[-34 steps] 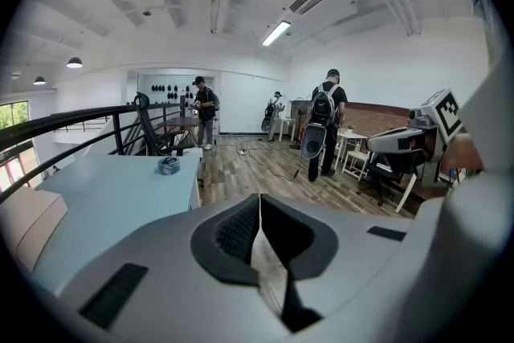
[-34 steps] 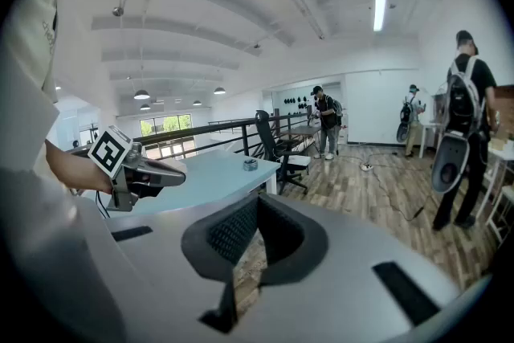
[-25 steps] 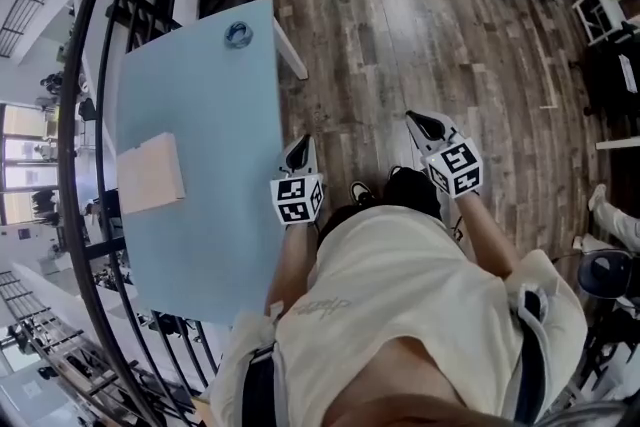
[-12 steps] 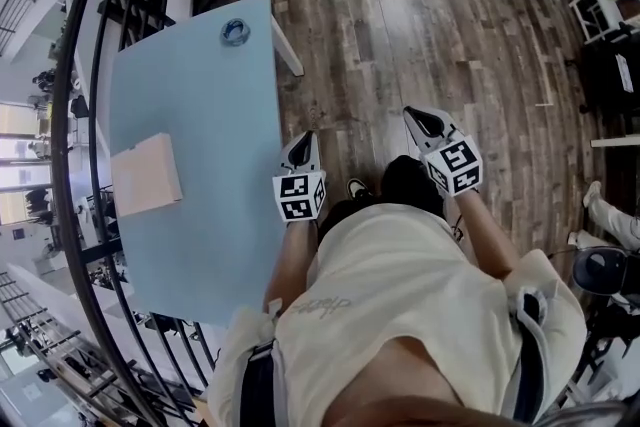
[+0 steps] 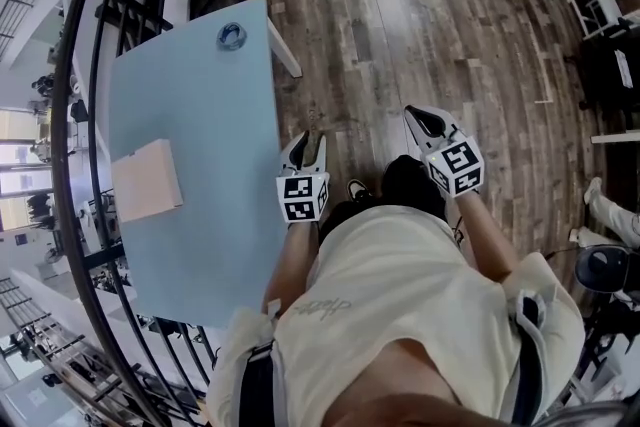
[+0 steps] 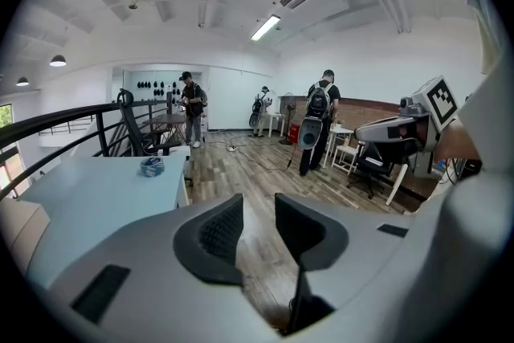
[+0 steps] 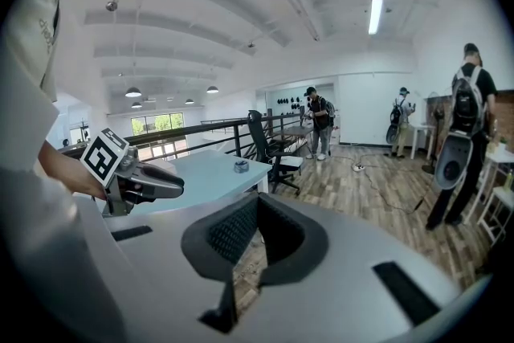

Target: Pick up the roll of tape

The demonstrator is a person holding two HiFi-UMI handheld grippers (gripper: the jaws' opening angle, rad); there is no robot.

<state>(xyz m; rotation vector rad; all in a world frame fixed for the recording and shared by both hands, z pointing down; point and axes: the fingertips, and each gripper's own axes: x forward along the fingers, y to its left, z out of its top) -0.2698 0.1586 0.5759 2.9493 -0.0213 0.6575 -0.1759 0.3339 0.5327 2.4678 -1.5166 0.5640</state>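
The head view alone shows the whole light-blue table (image 5: 190, 165) and the tan box (image 5: 147, 180) on its left part; both gripper views cut the table off. Left gripper (image 6: 259, 209): jaws opening, nothing between them, held above the floor beside the table edge. Right gripper (image 7: 258, 203): jaws together, empty. The roll of tape (image 5: 232, 35) lies at the table's far end, well apart from both grippers and too small for detail.
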